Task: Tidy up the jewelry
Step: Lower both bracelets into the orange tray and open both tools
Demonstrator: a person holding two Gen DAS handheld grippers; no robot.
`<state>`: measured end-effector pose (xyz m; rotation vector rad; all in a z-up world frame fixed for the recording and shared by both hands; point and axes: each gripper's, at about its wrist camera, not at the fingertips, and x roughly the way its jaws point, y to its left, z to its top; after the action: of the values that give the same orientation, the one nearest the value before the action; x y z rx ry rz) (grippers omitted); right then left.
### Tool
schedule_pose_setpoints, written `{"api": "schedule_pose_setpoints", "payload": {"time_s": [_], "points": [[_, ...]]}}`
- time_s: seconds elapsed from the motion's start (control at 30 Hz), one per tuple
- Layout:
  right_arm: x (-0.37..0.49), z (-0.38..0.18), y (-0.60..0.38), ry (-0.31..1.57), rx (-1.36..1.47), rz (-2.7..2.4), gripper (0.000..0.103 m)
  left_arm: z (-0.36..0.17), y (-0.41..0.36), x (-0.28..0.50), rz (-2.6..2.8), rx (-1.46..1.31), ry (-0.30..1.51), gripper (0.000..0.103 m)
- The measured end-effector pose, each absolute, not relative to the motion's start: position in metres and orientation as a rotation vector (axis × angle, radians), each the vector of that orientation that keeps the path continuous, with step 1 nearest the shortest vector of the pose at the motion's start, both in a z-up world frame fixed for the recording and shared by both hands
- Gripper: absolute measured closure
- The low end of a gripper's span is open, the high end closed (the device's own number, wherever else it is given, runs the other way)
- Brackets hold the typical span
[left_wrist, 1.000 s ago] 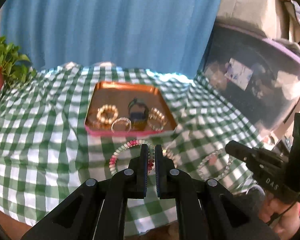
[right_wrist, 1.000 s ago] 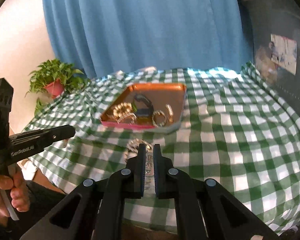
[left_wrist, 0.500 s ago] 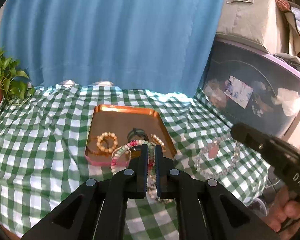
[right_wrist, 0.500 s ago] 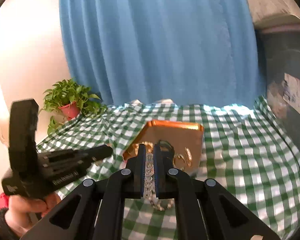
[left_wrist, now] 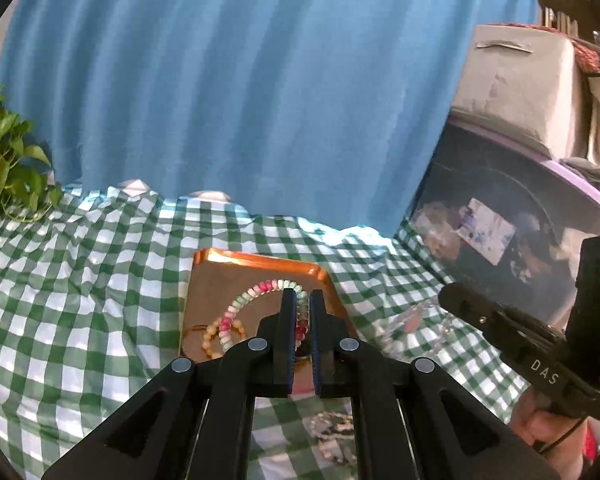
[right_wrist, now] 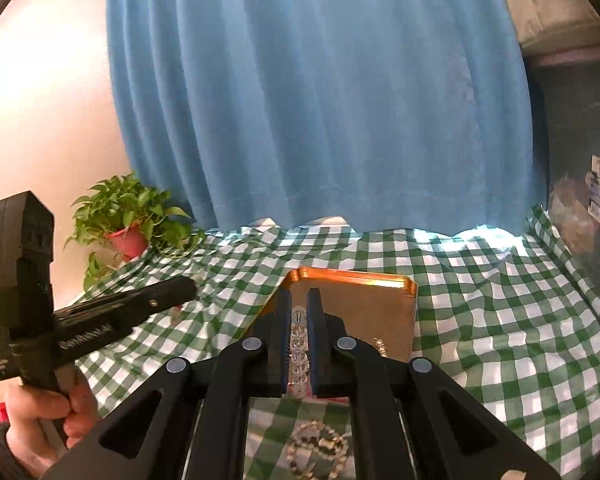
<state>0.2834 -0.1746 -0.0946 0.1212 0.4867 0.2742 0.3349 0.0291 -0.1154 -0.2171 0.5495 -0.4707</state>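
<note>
Gripping one bracelet each, the left gripper pinches pink-green beads, the right gripper clear crystals

A blue curtain hangs behind the surface, which is covered with a green and white checked cloth. A pale wall is at the left, with a green plant in a red pot below it. At the right stands a dark plastic bin with a grey box on top.

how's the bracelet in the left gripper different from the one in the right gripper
The left gripper pinches a bracelet of pink, white and green beads; the right gripper pinches a bracelet of clear, glassy beads. The coloured bracelet shows as an open loop beside the fingers; the clear bracelet shows edge-on, as a straight row between them. Both are beaded, clamped in shut jaws, and held over the copper tray.
</note>
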Motion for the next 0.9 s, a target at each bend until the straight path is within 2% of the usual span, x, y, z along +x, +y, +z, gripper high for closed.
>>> {"api": "schedule_pose_setpoints", "payload": {"time_s": [0.17, 0.53, 0.77, 0.83, 0.87, 0.9], "points": [[0.307, -0.121, -0.185, 0.526, 0.125, 0.255, 0.097, -0.147, 0.033, 0.359, -0.448, -0.271, 0.573, 0.096], [0.358, -0.195, -0.202, 0.684, 0.169, 0.236, 0.097, -0.227, 0.029, 0.414, -0.51, -0.401, 0.792, 0.096], [0.375, -0.218, -0.2, 0.747, 0.168, 0.245, 0.097, -0.248, 0.023, 0.426, -0.415, -0.346, 0.856, 0.095], [0.378, -0.223, -0.199, 0.766, 0.15, 0.231, 0.096, -0.252, 0.021, 0.428, -0.364, -0.316, 0.875, 0.087], [0.378, -0.225, -0.2, 0.769, 0.138, 0.201, 0.095, -0.255, 0.019, 0.43, -0.346, -0.309, 0.904, 0.075], [0.379, -0.226, -0.203, 0.772, 0.128, 0.172, 0.087, -0.256, 0.019, 0.43, -0.343, -0.31, 0.917, 0.066]]}}
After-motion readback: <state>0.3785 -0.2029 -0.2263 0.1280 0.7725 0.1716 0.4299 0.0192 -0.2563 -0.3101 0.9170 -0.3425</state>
